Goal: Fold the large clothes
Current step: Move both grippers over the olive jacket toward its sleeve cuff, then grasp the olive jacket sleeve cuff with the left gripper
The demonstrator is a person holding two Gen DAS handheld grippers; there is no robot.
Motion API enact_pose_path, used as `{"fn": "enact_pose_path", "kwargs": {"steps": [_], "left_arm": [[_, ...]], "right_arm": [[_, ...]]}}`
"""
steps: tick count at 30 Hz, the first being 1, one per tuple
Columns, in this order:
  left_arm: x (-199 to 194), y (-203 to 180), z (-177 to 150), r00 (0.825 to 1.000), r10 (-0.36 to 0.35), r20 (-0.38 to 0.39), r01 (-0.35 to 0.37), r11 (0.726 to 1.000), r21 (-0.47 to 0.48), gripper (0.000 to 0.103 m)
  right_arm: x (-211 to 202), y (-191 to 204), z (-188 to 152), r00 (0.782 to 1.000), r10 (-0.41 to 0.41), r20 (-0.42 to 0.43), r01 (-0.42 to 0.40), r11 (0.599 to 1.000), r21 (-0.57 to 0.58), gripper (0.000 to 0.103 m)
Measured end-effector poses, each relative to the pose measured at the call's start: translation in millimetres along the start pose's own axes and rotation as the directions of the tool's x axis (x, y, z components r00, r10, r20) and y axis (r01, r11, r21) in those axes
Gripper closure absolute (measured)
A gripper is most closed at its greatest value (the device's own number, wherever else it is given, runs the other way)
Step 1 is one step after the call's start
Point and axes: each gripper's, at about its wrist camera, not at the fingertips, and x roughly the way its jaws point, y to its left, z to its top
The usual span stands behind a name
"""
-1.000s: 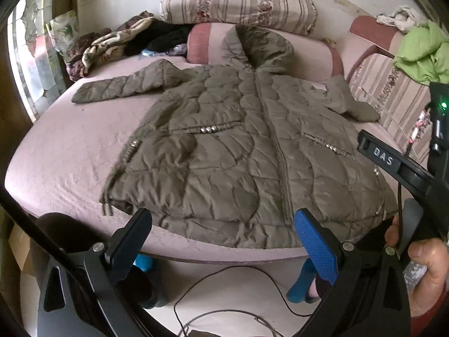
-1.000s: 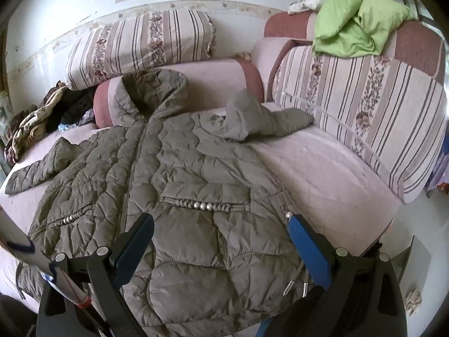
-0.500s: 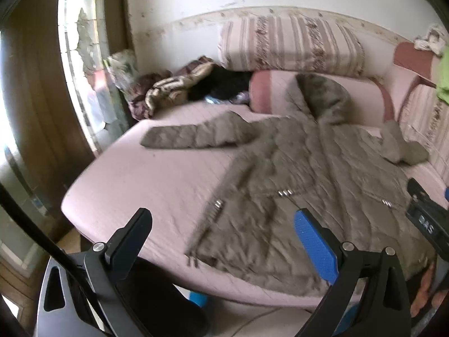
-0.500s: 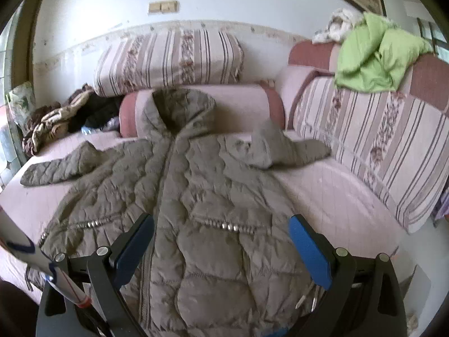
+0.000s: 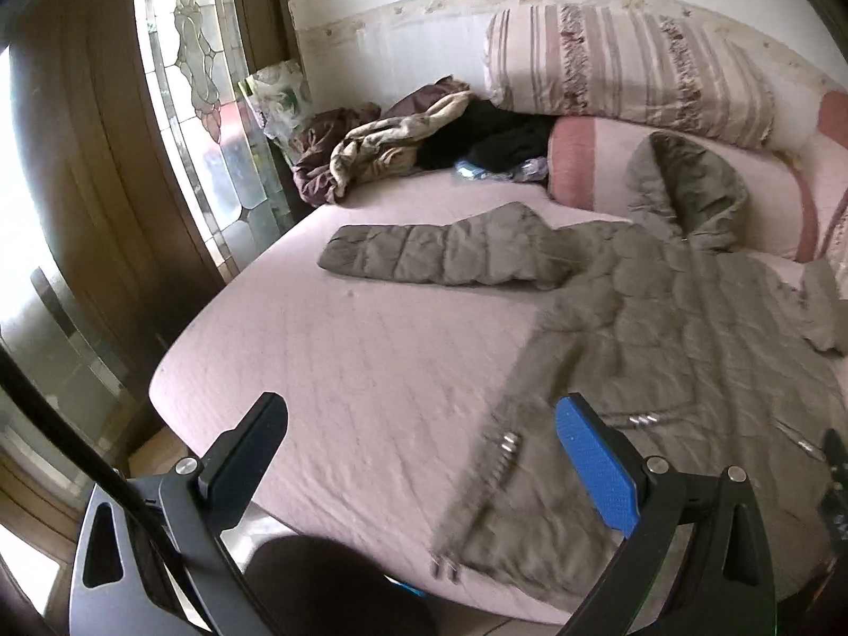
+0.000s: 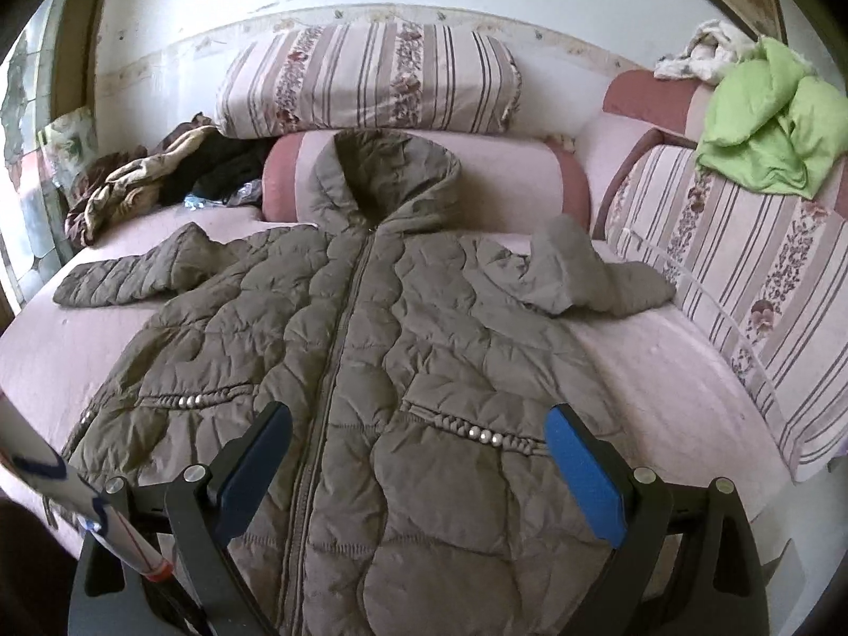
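While the left hand-held gripper (image 5: 418, 456) swings off to the left, its view has slid away from the coat's hem and now takes in bare bed (image 5: 339, 350) and the left sleeve (image 5: 440, 257), where a second ago it looked square at the coat's middle. Its jaws stand wide and hold nothing. The right hand-held gripper (image 6: 418, 461) has lifted its look as well: a second ago it sat low over the right pocket, now it hangs centred above the zip (image 6: 339, 350), jaws wide, empty too.

So nothing is gripped yet. The coat (image 6: 371, 344) lies flat, front up and zipped, spread over the bed with the hood (image 6: 387, 175) propped against the bolster (image 6: 509, 180). My guess is the left side goes first, with that long sleeve folded in across the chest.

Now the hard parts. In the left view the near hem and pocket studs (image 5: 509, 442) are smeared by motion, and the coat's right half runs out of frame. A dark rounded shape sits at the bottom edge there; I can't tell what it is. The right sleeve (image 6: 588, 275) is crumpled back on itself, its cuff hard to pick out. Far back, a heap of clothes (image 6: 153, 175) sits in the corner, and a green garment (image 6: 768, 122) lies on the striped cushion (image 6: 752, 275), clear of the coat.
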Motion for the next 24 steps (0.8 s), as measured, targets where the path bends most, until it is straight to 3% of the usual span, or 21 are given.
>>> {"fn": "enact_pose_path", "kwargs": {"steps": [4, 8, 12, 17, 19, 21, 24], "left_arm": [[32.8, 21.0, 20.0, 0.999, 0.036, -0.015, -0.036, 0.999, -0.006, 0.002], [66.8, 46.4, 39.0, 0.994, 0.102, -0.029, -0.103, 0.994, -0.041, 0.002], [106.2, 74.1, 60.2, 0.99, 0.116, -0.078, -0.124, 0.988, -0.095, 0.002], [165.9, 96.0, 79.8, 0.982, 0.128, -0.142, -0.147, 0.98, -0.132, 0.002], [192.8, 106.0, 87.8, 0.977, 0.12, -0.174, -0.146, 0.979, -0.144, 0.002], [222.0, 115.6, 92.3, 0.972, 0.107, -0.21, -0.142, 0.978, -0.156, 0.002], [266.7, 127.3, 98.6, 0.961, 0.073, -0.266, -0.122, 0.977, -0.173, 0.017]], "right_arm": [[13.3, 3.8, 10.9, 0.999, 0.029, -0.043, -0.029, 1.0, 0.013, 0.013], [17.8, 18.5, 29.5, 0.988, 0.128, -0.091, -0.127, 0.992, 0.019, 0.016], [16.1, 49.5, 48.4, 0.972, 0.211, -0.101, -0.212, 0.977, 0.004, 0.016], [17.9, 88.0, 67.7, 0.912, 0.387, -0.134, -0.387, 0.922, 0.028, 0.016], [25.5, 96.9, 68.3, 0.903, 0.403, -0.151, -0.402, 0.915, 0.037, 0.016], [36.9, 100.1, 63.9, 0.909, 0.377, -0.175, -0.376, 0.926, 0.042, 0.016], [56.5, 96.3, 51.7, 0.924, 0.317, -0.215, -0.316, 0.948, 0.04, 0.016]]}}
